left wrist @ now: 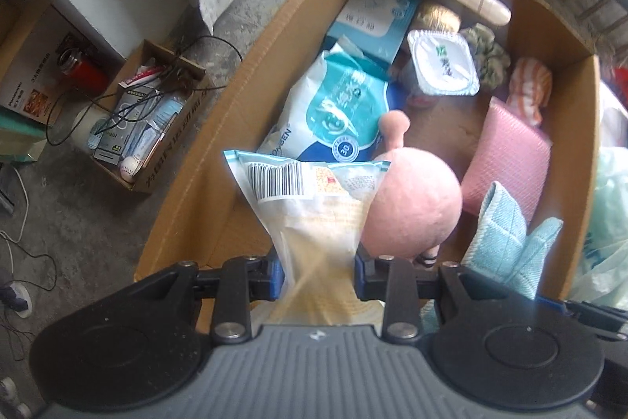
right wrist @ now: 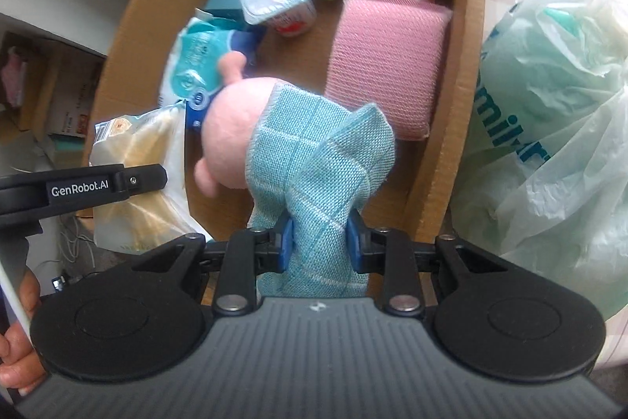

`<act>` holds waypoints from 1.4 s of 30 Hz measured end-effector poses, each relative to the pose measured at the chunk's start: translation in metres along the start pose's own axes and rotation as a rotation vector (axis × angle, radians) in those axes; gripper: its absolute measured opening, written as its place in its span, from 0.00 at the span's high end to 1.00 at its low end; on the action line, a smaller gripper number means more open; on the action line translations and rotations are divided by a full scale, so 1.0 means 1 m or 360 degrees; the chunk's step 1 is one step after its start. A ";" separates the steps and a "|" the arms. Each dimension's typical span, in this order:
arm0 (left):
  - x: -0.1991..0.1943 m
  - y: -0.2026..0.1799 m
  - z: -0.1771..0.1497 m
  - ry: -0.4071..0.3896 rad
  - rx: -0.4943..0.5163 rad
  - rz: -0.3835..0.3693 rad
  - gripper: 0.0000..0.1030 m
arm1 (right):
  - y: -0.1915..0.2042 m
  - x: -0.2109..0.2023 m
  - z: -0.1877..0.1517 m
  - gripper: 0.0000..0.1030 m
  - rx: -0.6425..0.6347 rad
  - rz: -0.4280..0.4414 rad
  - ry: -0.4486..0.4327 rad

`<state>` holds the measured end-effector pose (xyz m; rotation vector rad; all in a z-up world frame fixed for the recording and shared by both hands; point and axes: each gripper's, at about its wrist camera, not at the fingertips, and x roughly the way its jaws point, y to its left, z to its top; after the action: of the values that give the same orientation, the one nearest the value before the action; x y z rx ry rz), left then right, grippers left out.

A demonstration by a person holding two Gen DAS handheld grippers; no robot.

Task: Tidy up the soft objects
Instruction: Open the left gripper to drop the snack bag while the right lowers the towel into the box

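**Cardboard box crowded: both loads risk fouling the plush**

Cardboard box (left wrist: 235, 73), brown and open-topped, is the landmark. Over its near end, the left gripper (left wrist: 318, 271) has its fingers pinching a clear plastic bread packet (left wrist: 314, 199); the right gripper (right wrist: 320, 236) pinches a light blue woven cloth (right wrist: 314, 160). Both hang directly beside the round pink plush toy (left wrist: 412, 199). Judged risks: the slippery packet sliding free, or either item landing on the toy and spilling over the box's near wall.
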<state>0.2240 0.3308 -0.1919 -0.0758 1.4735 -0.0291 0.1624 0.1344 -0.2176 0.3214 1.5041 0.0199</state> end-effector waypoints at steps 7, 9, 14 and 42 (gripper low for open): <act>0.039 -0.007 0.013 0.0166 0.0135 0.0117 0.65 | 0.001 0.019 0.008 0.73 -0.0006 -0.0113 0.0071; 0.046 -0.006 0.014 0.0192 0.0150 0.0144 0.63 | 0.007 0.023 0.011 0.67 -0.0041 -0.0126 0.0067; 0.049 -0.001 0.016 0.0204 0.0146 0.0119 0.41 | 0.015 0.016 0.009 0.44 -0.0097 -0.0166 0.0026; -0.006 0.010 0.042 -0.0123 0.0062 -0.0008 0.23 | 0.025 0.053 0.015 0.75 -0.0139 -0.0103 0.0078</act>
<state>0.2651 0.3426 -0.1823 -0.0486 1.3949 -0.0583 0.1856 0.1668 -0.2635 0.2032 1.5566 0.0422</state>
